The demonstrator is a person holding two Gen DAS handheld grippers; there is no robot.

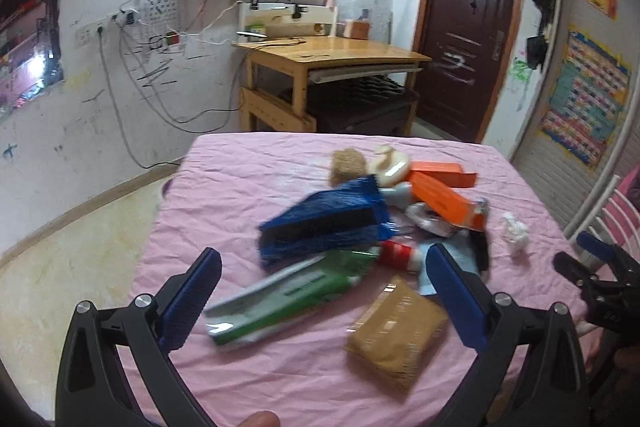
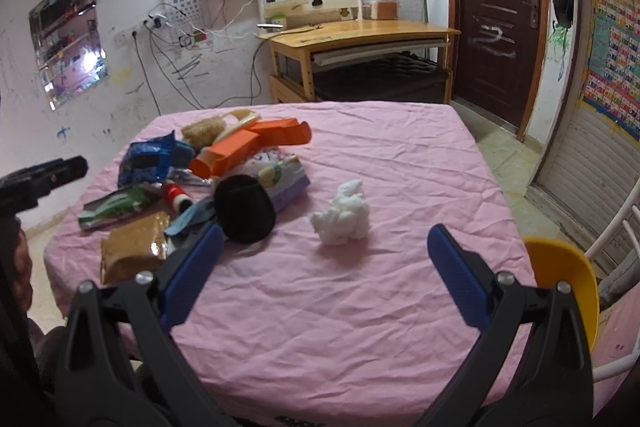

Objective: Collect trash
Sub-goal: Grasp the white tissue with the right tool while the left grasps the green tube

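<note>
**Both grippers wide over a cluttered pink table**

Here is the count on the pink tablecloth (image 2: 400, 155). One crumpled white tissue (image 2: 342, 213) sits alone, well apart from the main heap, on the side nearer the yellow chair (image 2: 568, 275). Beside the tissue, towards the heap, lies one round black pouch (image 2: 244, 207), resting against a floral tissue pack (image 2: 280, 175). Beyond the tissue pack are two orange boxes (image 2: 236, 147), one leaning over the other. One blue crinkled bag (image 1: 324, 219) lies at the heap's far left, one green and white sachet (image 1: 288, 291) just in front of it, and one red-capped little bottle (image 1: 396, 253) between the sachet and the black pouch. One brown foil packet (image 1: 396, 335) lies nearest the camera. One tan sponge (image 2: 202, 131) and a cream-coloured item sit at the back of the heap; what the cream item is I cannot tell.

The left gripper (image 1: 324, 303) hangs spread wide above the sachet and the brown packet, holding nothing, touching nothing. The right gripper (image 2: 326, 277) is equally wide and empty, with the tissue just beyond its blue pads (image 2: 456, 271).

No bin or bag for collecting shows in either view.
</note>
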